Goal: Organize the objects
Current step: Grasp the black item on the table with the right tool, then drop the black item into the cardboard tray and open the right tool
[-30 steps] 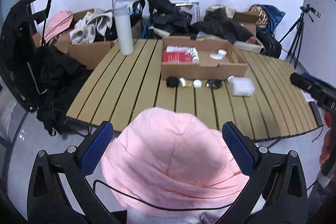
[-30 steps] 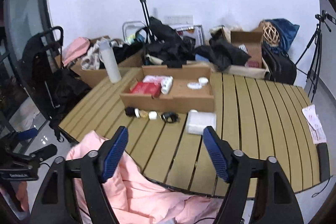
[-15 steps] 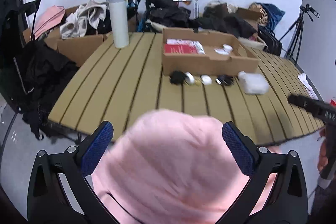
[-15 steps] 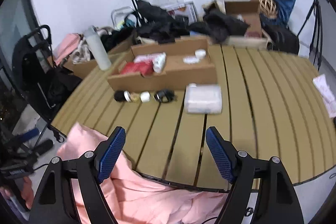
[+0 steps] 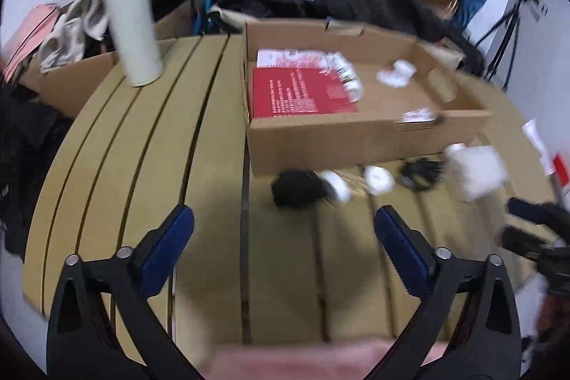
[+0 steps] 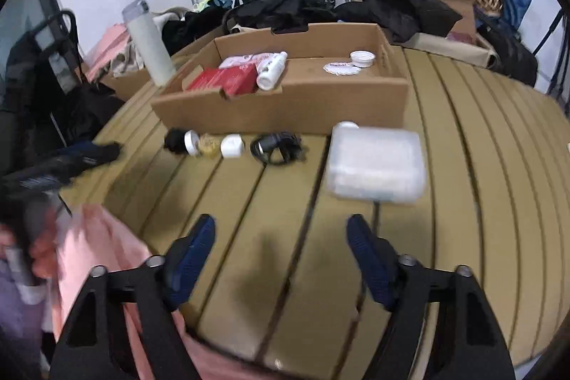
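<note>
The cardboard box (image 6: pixel 285 102) on the bench (image 6: pixel 463 166) holds a red packet (image 6: pixel 228 79), a white bottle (image 6: pixel 270 72) and a lid (image 6: pixel 362 58). Both grippers, left (image 5: pixel 283 250) and right (image 6: pixel 281 259), hover with fingers spread, holding nothing.

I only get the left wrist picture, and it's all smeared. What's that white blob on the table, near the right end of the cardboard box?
Observer: A translucent white plastic container, lying flat on the table.
Operator: And the dark tangle to its left?
Observer: A coiled black cable, lying apart from the container.
Operator: I see only a sliver of the other gripper. Is it holding anything?
Observer: No. The right gripper is open over the table, with nothing between its fingers.
</note>
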The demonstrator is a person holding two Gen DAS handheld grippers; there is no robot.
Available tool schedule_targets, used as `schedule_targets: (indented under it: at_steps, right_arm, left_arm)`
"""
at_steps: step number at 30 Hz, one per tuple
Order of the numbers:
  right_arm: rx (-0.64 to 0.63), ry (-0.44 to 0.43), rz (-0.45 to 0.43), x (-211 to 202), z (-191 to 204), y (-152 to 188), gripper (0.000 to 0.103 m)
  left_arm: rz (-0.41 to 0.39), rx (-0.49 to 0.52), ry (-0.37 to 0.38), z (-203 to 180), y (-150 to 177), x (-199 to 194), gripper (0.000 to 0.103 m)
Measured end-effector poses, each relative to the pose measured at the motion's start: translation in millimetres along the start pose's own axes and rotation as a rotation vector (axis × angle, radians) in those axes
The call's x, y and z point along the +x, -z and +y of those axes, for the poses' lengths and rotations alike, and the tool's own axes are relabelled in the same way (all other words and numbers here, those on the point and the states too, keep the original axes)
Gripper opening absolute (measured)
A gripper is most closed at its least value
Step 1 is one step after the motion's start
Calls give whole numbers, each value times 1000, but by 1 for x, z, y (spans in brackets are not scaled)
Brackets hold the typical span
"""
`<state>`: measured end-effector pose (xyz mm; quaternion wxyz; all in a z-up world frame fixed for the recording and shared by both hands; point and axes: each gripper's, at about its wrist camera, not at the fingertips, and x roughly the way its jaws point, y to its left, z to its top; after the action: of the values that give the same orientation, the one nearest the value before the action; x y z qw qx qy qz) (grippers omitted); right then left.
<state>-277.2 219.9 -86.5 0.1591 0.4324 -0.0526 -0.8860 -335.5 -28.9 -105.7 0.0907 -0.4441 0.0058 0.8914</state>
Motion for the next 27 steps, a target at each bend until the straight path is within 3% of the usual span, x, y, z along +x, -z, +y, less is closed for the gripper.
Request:
schedule_targets:
  at_steps: [2,3,4,5,9,11,17,19,20,23,27]
  right_arm:
    - [-40,-49,2,11,9,-11,68]
    - [-68,-63,2,16,15,-15,68]
    - [-95,-76,3,23,21,-19,68]
    - [-125,-92,7,30,28,-23,67]
    - [-214,-135,29,60,54,-32,58]
    - [-241,-147,43,77,65,-37,49]
    - [-320,-205,71,121,92,-54,39]
    - [-365,-147,69,137,101,-55,17]
    - [-376,-128,68,142,102,-54,11]
    - [-369,-164,66,128,98,-53,11]
    - [-290,-247,-1,59,80,-45,11]
  left_arm:
    - [84,-1,46,4,-8,29,64]
    - [106,-5,70,6,-10,37,62]
    - [120,-8,92,7,-11,43,53]
    - [115,-6,106,6,-11,46,37]
    - [73,7,168,3,-5,37,35]
    - [40,-1,165,4,-2,24,35]
    - [-8,-153,118,38,30,-22,35]
    - [-5,-163,101,40,39,-31,35]
    - [-5,-174,95,39,45,-39,35]
    - [-11,-176,63,32,53,-60,35]
    - [-53,-173,74,18,56,-94,35]
